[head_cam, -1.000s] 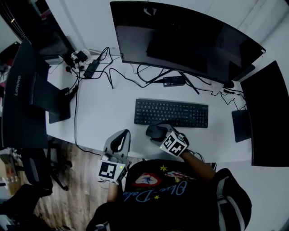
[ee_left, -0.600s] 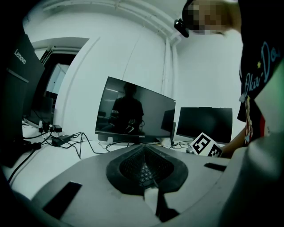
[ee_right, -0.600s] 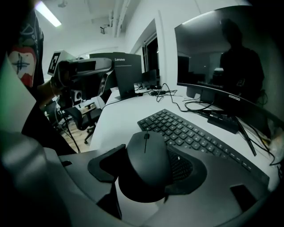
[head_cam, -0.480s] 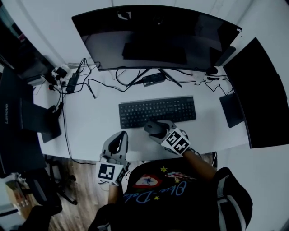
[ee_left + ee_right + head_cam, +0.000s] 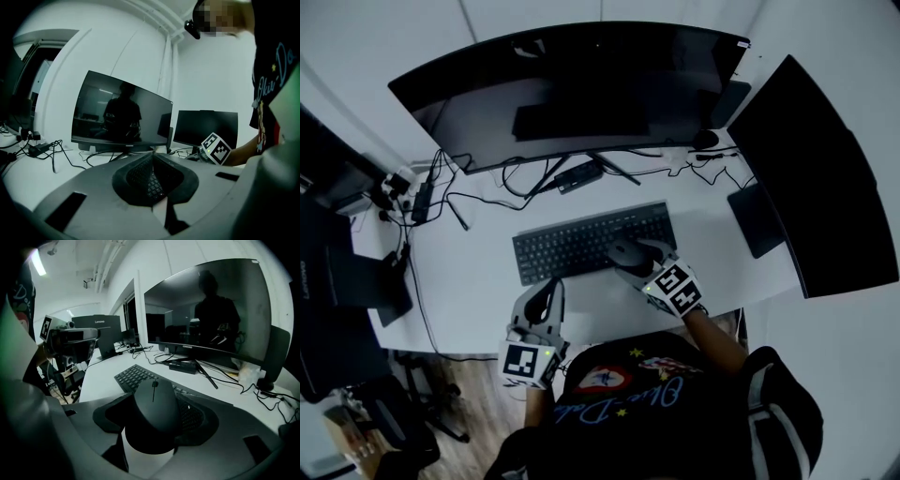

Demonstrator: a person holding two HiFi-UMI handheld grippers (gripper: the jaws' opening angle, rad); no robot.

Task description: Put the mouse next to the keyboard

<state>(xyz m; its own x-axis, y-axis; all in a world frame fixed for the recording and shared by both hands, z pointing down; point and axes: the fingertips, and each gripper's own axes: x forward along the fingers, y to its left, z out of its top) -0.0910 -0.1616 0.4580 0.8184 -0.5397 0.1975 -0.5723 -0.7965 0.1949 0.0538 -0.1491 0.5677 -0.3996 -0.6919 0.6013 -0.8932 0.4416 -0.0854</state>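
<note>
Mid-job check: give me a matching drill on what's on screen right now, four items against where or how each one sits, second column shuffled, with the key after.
Items
1. mouse
2. keyboard
3. left hand-held gripper
4. curved monitor

Place or state
A. stands at the back of the desk
B. jaws together on nothing, near the desk's front edge
C. clamped in the right hand-held gripper
D. lies flat on the desk in front of the curved monitor

Pairs: 1-C, 2-D, 3-B, 4-A
</note>
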